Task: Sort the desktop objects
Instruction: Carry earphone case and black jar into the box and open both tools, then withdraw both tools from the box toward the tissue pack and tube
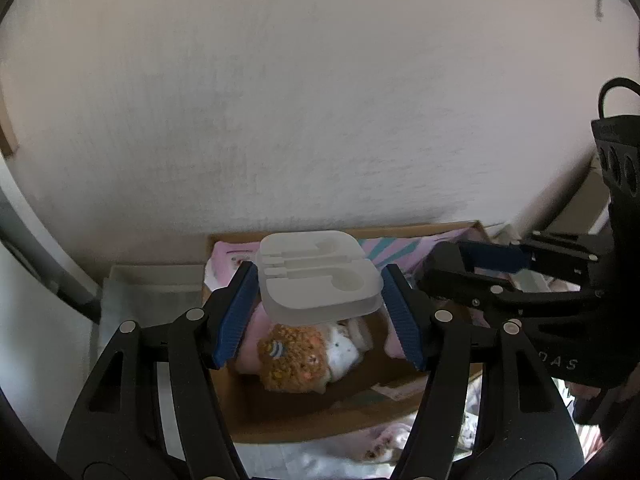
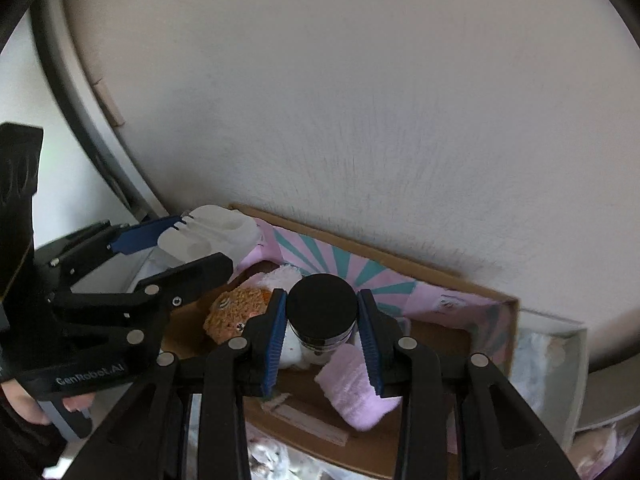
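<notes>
The left gripper (image 1: 320, 300) pinches a white plastic tray (image 1: 318, 276) with moulded slots, one blue pad against each side, and holds it level over the cardboard box (image 1: 304, 412). The right gripper (image 2: 322, 332) is pinched on a small jar with a black lid (image 2: 322, 306), upright between its pads, and also hangs over the box.

Inside the box, below the white tray, lies an orange knitted toy (image 1: 294, 356) against something white and soft. A folded pink cloth (image 2: 354, 388) lies on the box floor just beside the jar, on the side away from the toy. The box's far wall is lined with pink and teal striped paper (image 2: 340, 268) and stands against a pale wall.

The step in hand looks like dropping both things into the box. To do it well, each should probably be lowered close to the box floor before the pads spread. The jar wants a bare patch of cardboard between the toy and the pink cloth, so it does not tip. The tray wants to go down flat beside the toy, with the two grippers kept from bumping each other.

The box's near edge is hidden behind the gripper arms. What lies beneath the box is blurred: pale cloth, perhaps a bed or a covered surface. A second, paler box (image 2: 560, 360) beyond the cardboard box is cut off, its contents unclear. A hand (image 2: 28, 404) shows only at the frame's edge.
</notes>
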Demonstrator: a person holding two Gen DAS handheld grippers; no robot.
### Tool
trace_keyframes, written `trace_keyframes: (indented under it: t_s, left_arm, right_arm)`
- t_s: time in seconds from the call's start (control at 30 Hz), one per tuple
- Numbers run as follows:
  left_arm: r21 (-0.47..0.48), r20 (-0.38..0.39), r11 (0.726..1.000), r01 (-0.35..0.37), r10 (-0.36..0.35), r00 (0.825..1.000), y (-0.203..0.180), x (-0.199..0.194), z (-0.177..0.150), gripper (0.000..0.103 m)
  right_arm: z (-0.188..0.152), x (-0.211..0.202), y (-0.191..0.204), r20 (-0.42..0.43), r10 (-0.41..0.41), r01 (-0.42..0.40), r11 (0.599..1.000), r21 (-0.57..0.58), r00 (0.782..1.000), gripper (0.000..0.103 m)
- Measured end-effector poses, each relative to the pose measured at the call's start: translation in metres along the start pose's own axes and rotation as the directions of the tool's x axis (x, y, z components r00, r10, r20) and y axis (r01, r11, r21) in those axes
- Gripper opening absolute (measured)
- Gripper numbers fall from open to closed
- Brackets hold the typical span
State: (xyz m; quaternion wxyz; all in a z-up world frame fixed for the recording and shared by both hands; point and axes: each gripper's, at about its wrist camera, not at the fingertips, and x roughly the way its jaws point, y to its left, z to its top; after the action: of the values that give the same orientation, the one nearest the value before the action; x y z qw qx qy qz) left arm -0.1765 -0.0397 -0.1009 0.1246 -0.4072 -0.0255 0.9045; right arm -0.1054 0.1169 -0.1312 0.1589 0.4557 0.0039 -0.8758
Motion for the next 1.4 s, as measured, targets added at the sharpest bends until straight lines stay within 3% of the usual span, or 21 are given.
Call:
trace_keyframes:
  t_s: [0.33,0.6,0.67,0.77,0.83,0.87,1.4]
  left_arm:
    - [-0.035,-0.056,0.999,0.002,-0.004,0.998,0.013,0.024,-0.009,0.061]
    - [-0.034,-0.078,0.999,-0.001,-0.001,0.997,0.017,0.028,-0.013,0.062]
    - [-0.051,-0.089,0.999,0.005,-0.009,0.996,0.017,0.03,-0.012,0.078]
    - [-0.115,-0.109,0.993,-0.007,-0.005,0.994,0.028,0.033,-0.013,0.102]
    - [-0.15,-0.106,0.989,0.011,-0.027,0.994,0.033,0.032,-0.014,0.103]
    - [-0.154,-0.108,0.988,0.006,-0.022,0.994,0.035,0.031,-0.014,0.103]
    - [-0.093,-0.028,0.996,-0.007,0.005,1.0,0.016,-0.029,-0.003,0.103]
  right_arm:
    - [-0.014,0.025,-0.005,-0.067,0.065,-0.058,0.994,0.094,0.996,0.032]
    - [-0.006,0.028,-0.017,-0.1,0.064,-0.05,0.99,0.129,0.993,0.032]
    - [-0.006,0.028,-0.019,-0.109,0.082,-0.065,0.986,0.153,0.991,0.045]
    - [-0.005,0.022,-0.029,-0.08,0.123,-0.102,0.968,0.228,0.989,0.05]
    - [-0.005,0.017,-0.036,-0.075,0.129,-0.104,0.956,0.275,0.989,0.064]
    - [-0.006,0.013,-0.038,-0.064,0.132,-0.108,0.952,0.288,0.989,0.066]
    - [-0.014,-0.051,-0.03,0.021,0.046,-0.049,0.973,0.224,0.999,0.066]
